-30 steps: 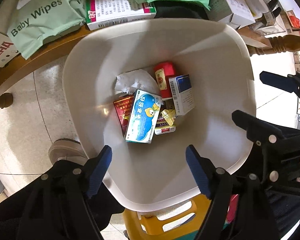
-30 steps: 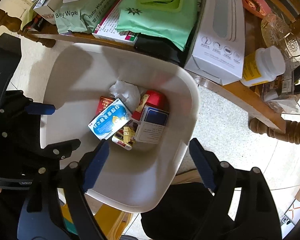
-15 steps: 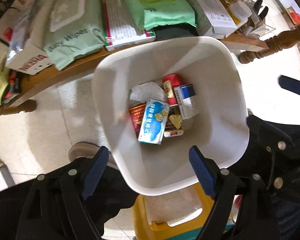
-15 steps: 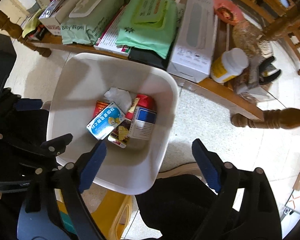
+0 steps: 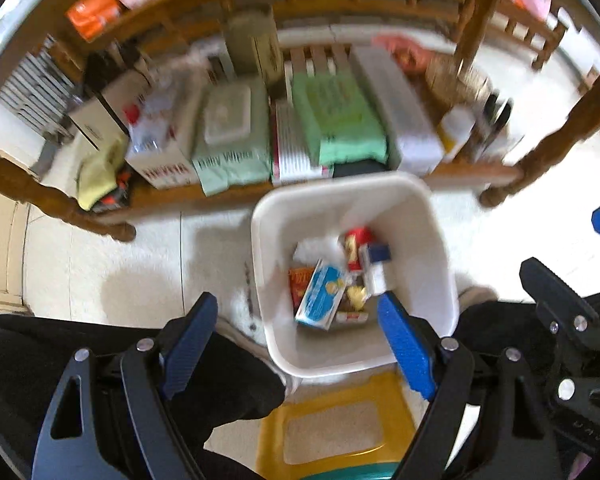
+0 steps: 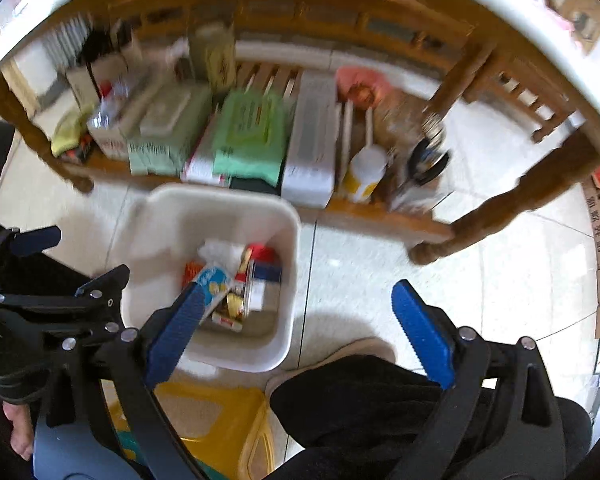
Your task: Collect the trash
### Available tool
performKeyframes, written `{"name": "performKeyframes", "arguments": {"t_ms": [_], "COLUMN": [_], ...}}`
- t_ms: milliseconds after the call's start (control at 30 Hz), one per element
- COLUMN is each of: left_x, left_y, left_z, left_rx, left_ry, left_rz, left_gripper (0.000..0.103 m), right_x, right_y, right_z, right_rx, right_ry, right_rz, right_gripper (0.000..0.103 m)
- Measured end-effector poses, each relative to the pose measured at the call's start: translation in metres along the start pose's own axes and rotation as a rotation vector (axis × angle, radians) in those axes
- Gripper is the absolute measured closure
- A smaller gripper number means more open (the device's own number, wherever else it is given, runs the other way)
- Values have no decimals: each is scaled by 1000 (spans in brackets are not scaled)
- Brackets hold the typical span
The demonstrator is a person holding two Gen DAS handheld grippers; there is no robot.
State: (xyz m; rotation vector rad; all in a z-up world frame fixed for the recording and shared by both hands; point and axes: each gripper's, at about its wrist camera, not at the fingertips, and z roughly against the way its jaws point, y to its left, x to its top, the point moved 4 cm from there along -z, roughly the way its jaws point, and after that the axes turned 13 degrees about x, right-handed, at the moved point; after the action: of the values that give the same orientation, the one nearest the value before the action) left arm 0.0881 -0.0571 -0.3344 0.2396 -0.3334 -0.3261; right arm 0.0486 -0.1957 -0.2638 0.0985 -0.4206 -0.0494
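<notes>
Both grippers hang above a white bin that stands on the pale tiled floor, just in front of a low wooden shelf. The left gripper has its blue pads spread wide, nothing between them. The right gripper is wide too, jaws empty, and appears at the right edge of the left view with its pads well apart. The trash sits at the bottom of the bin — a light blue box lying on top, an orange-red packet just beside it, a red can, a white-and-blue box, a crumpled tissue behind them, and a small yellow wrapper among the rest. On the shelf, blurred, lie a baby-wipes pack, a green pack, a long white box and a white bottle with a yellow label. A yellow stool shows at the lower edge below the bin. The person's dark trouser legs flank the bin, and a light shoe rests on the floor right of it in the right view.
</notes>
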Motion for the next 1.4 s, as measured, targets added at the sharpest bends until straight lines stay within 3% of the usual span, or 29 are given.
{"name": "performKeyframes", "arguments": {"t_ms": [200,400,500,700,800,1033,1400], "left_x": [17,29,30,29,25,22,16], "left_y": [22,52,64,80,86,94,98], "left_z": [77,158,191,241,259,278,290], "left_rx": [-65,-45,-4,87,120,112,152], "left_ry": [-159,-354,-448,-563,-609,-651,-679], "left_rz": [123,229,268,332,342,358,376], "left_gripper": [17,9,7,7,7,7,7], "right_x": [18,32,37,39,39,35,33], "right_y": [7,28,34,42,42,45,48], "right_z": [80,158,191,232,243,260,267], "right_rx": [8,-55,-86,-133,-132,-122,-120], "right_ry": [-220,-434,-518,-638,-665,-698,-715], "right_rz": [-10,61,78,101,101,90,86], "right_gripper": [11,6,6,6,6,6,6]}}
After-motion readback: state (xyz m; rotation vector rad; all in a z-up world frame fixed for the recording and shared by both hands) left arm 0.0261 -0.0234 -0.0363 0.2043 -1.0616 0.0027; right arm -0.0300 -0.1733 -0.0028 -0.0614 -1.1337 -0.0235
